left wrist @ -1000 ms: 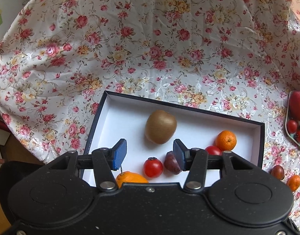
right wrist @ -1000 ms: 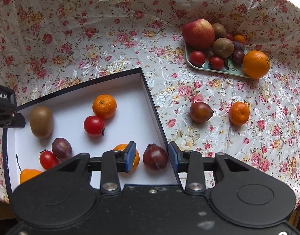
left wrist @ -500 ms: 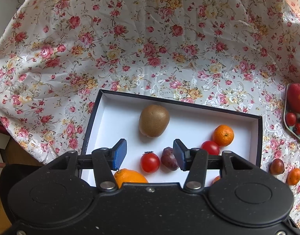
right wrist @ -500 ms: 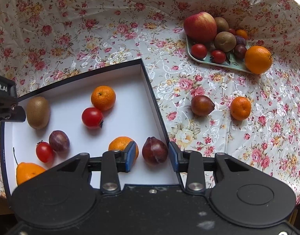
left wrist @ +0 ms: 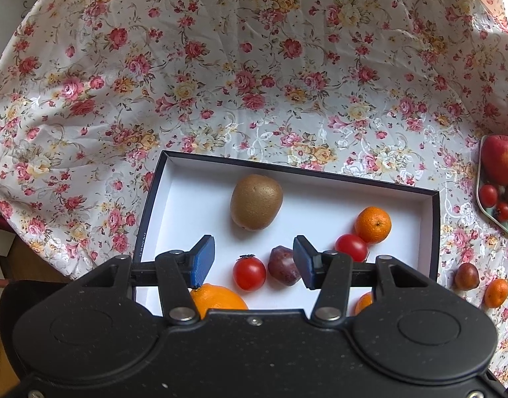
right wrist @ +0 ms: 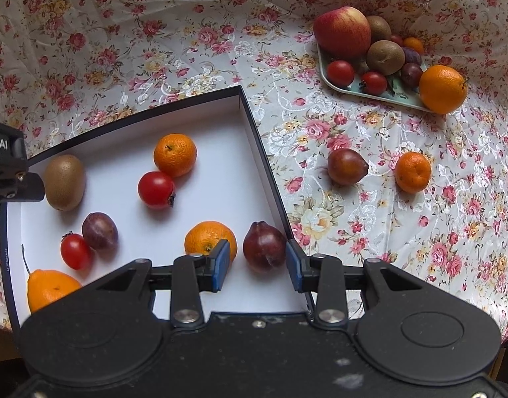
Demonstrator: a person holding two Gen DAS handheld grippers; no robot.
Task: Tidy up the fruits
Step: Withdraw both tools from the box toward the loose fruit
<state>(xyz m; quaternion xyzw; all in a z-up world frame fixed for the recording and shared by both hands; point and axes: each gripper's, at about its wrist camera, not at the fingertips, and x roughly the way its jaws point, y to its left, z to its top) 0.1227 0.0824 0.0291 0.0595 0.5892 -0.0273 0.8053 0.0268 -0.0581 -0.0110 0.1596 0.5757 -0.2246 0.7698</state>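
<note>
Box (right wrist: 254,126) on the bench is my landmark, collecting the fruit. Inside it by the right wall sits the dark plum (right wrist: 264,246), between my right gripper (right wrist: 257,265) jaws, spread. Left gripper (left wrist: 253,263) jaws spread too, empty over it.

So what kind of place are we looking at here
Probably a home dining or kitchen table. A floral tablecloth covers it, a small tray holds an apple and other fruit, and a shallow white-lined box is being filled.
</note>
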